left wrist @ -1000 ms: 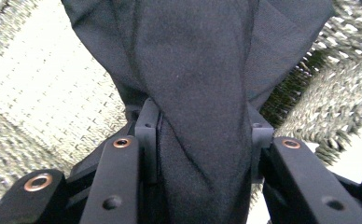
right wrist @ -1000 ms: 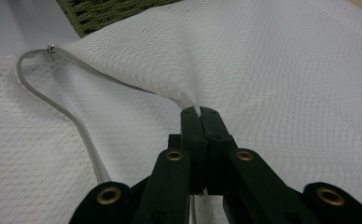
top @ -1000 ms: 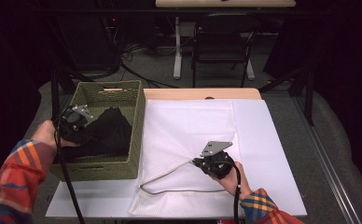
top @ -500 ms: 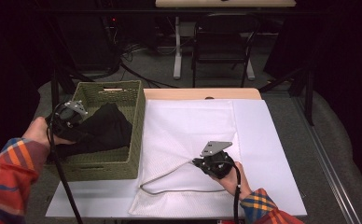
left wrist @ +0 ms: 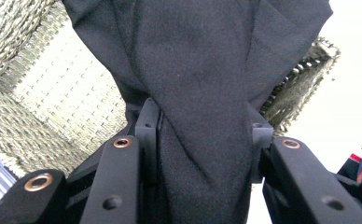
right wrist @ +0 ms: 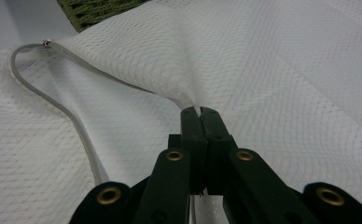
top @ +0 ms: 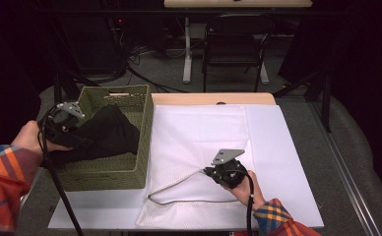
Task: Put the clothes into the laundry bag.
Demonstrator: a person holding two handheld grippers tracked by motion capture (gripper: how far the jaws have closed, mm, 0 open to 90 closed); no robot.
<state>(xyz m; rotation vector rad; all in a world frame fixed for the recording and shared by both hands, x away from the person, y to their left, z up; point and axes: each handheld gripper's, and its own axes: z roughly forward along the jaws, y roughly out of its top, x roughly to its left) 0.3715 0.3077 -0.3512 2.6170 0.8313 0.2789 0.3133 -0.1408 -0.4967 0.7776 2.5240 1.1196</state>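
- The left gripper (top: 83, 132) sits over the near-left part of the woven basket (top: 144, 123); its jaws pinch a bunch of black cloth (top: 108, 135), gathered thick between them.
- In the left gripper view, the black cloth (left wrist: 202, 93) covers the middle of the frame and hides the jaw tips; the basket wall (left wrist: 44, 93) shows behind it at left and right.
- How much of the cloth rests on the basket floor cannot be told; from the high view its lower folds lie inside the basket and one fold lies against the right wall.
- The right gripper (top: 209, 172) rests low over the white mesh bag (top: 199, 132), which lies flat on the surface (top: 287, 162) just right of the basket.
- In the right gripper view, the right gripper (right wrist: 200, 112) has its jaws pressed together on a raised fold of the mesh bag (right wrist: 272, 70).
- The bag's grey edge band (right wrist: 72, 116) curves away to the left; its near end is cut off at the frame bottom.
- Both forearms wear plaid sleeves (top: 4, 172), cut off at the lower frame edge.
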